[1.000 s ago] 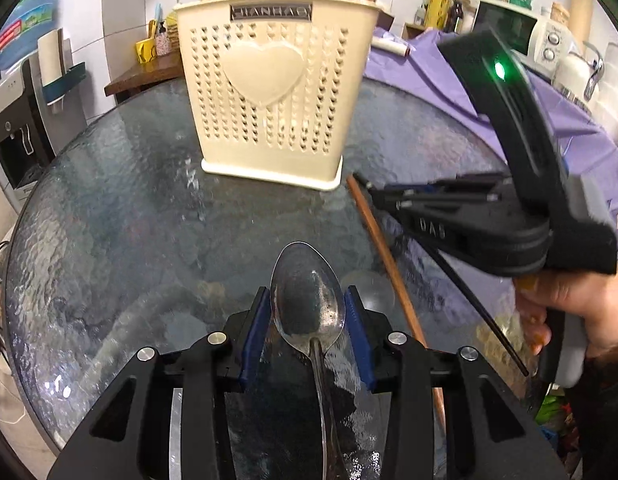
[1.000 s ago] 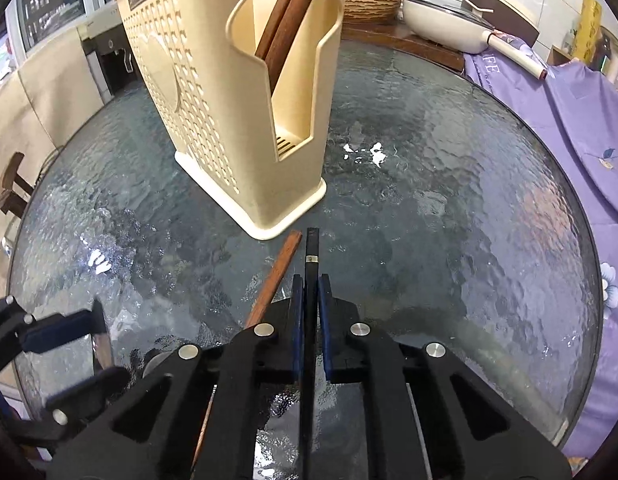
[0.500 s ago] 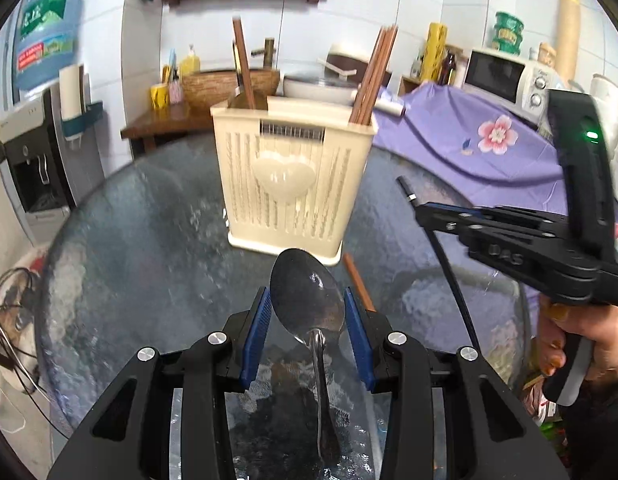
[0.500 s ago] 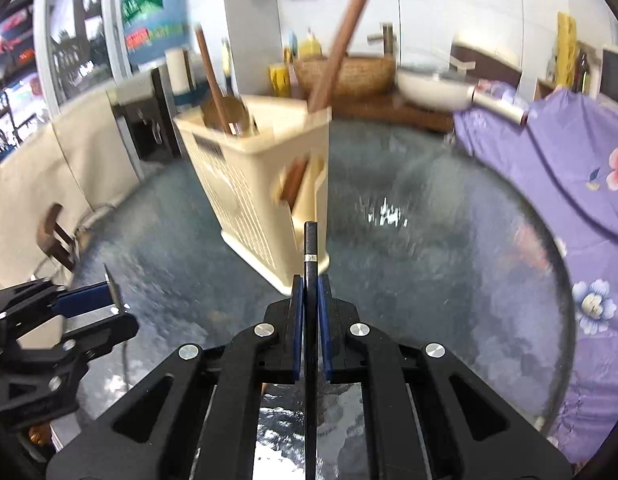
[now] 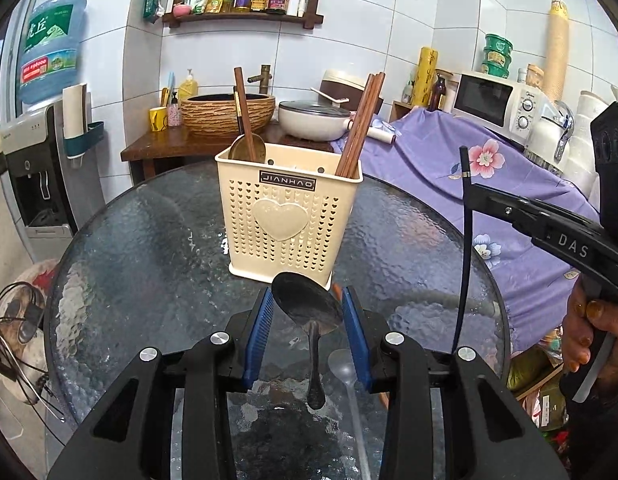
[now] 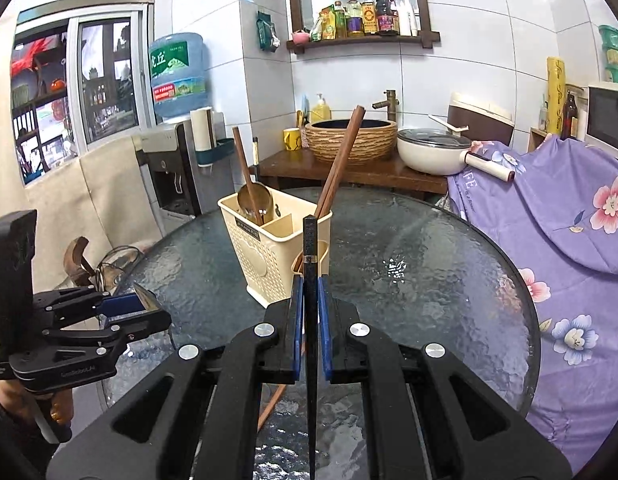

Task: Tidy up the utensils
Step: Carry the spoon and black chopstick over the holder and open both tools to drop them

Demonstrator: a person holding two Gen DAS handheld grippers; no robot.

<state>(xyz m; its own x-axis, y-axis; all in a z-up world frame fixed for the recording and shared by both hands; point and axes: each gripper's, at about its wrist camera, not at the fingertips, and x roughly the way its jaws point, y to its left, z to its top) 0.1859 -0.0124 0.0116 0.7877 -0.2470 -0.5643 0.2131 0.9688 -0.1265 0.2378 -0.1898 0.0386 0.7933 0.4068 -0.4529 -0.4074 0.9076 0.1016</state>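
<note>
Left wrist view: left gripper (image 5: 308,314) fingers grip the metal spoon (image 5: 309,312) by its bowl, handle hanging toward the camera; the cream holder (image 5: 287,216) stands straight ahead on the counter (image 5: 149,264).

Right wrist view: right gripper (image 6: 310,304) fingers clamp the black chopstick (image 6: 309,248), pointing ahead at the holder's nearer right-hand compartment.

Cream, blue, purple.
Cream holder (image 5: 288,216) pierced with heart holes; dark rippled glass worktop (image 5: 149,264); purple flowered cloth (image 6: 565,248); blue pads (image 5: 259,332); black chopstick (image 6: 310,320); brown chopsticks (image 5: 359,128).
</note>
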